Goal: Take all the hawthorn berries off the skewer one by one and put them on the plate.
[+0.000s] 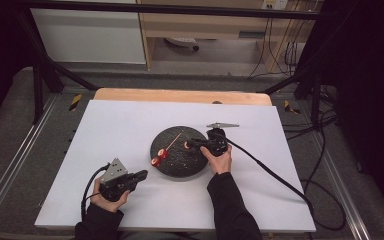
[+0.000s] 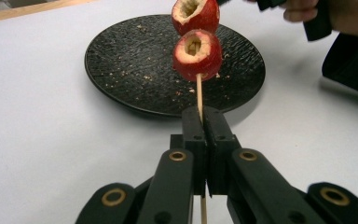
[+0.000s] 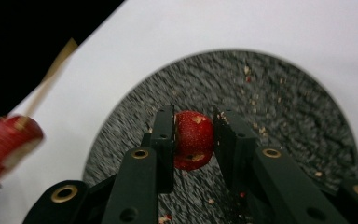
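Two claws working red fruit pieces over a dark plate.

The left claw (image 2: 204,122) is clenched on a thin, pale wooden skewer (image 2: 199,93), which passes between its matte black jaws and carries two glossy red, hollow-cored fruit pieces (image 2: 197,55) held above the near rim of the plate (image 2: 121,60). The right claw (image 3: 193,133) has its jaws set about a third rounded red fruit piece (image 3: 194,138); the left jaw touches it, a narrow gap shows at the right jaw. The plate is round, black and rough-grained, scattered with pale crumbs, and rests on the smooth white worktop (image 1: 120,125).
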`<act>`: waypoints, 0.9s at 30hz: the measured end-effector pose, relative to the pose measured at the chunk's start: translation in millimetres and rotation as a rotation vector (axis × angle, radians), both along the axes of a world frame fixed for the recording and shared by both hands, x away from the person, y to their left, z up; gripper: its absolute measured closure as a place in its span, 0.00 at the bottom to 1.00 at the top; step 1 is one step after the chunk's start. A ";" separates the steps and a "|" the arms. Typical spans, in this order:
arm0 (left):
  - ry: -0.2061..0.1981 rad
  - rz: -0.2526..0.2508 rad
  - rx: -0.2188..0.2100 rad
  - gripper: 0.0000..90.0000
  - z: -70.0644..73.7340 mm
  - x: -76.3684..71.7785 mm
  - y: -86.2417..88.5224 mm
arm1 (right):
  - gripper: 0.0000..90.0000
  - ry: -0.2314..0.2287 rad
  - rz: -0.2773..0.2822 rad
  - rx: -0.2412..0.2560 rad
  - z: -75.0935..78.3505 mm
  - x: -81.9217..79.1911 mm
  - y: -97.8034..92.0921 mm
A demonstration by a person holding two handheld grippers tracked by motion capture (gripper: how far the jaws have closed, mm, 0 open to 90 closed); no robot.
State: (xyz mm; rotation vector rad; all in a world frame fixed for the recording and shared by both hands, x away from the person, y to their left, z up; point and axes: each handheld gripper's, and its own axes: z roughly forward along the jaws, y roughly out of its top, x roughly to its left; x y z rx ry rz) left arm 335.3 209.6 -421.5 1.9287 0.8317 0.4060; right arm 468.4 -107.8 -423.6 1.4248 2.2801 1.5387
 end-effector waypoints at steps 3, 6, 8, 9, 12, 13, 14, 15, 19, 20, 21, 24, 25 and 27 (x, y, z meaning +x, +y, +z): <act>0.002 0.000 0.003 0.98 -0.2 0.4 0.2 | 0.79 0.017 0.009 -0.027 -10.2 0.3 4.3; 0.008 0.001 0.002 0.98 -0.8 1.0 0.4 | 0.79 0.032 0.013 -0.051 -16.9 0.2 6.9; 0.012 0.002 0.004 0.98 -1.3 1.3 0.1 | 0.79 0.036 0.015 -0.063 -19.7 -0.2 7.9; 0.014 0.001 0.004 0.98 -1.5 1.4 -0.1 | 0.79 0.036 0.015 -0.063 -19.7 -0.2 7.9; 0.017 -0.001 0.006 0.98 -2.0 1.8 -0.6 | 0.78 0.043 0.017 -0.074 -22.3 -0.1 8.7; 0.018 -0.002 0.007 0.98 -2.1 1.9 -0.6 | 0.76 0.049 0.019 -0.076 -22.6 0.0 8.7; 0.018 -0.002 0.007 0.98 -2.2 2.0 -0.6 | 0.76 0.049 0.019 -0.076 -22.6 0.0 8.7; 0.020 -0.001 0.006 0.98 -2.3 2.1 -0.6 | 0.75 0.047 0.019 -0.080 -22.4 0.1 8.4; 0.023 -0.002 0.005 0.98 -2.4 2.2 -0.7 | 0.62 0.015 0.010 -0.100 -16.7 -1.6 5.9; 0.023 -0.002 0.005 0.98 -2.4 2.2 -0.7 | 0.58 0.005 0.009 -0.100 -14.6 -2.3 5.1; 0.023 -0.002 0.005 0.98 -2.4 2.2 -0.7 | 0.56 -0.002 0.007 -0.098 -12.1 -3.3 4.5; 0.026 -0.003 0.006 0.98 -2.7 2.3 -1.0 | 0.47 -0.035 0.011 -0.096 -4.2 -6.8 1.9; 0.026 -0.003 0.006 0.98 -2.7 2.3 -1.0 | 0.44 -0.046 0.013 -0.098 -1.7 -8.2 0.9; 0.027 -0.003 0.007 0.98 -2.9 2.3 -1.5 | 0.37 -0.065 0.012 -0.098 3.3 -11.2 -0.7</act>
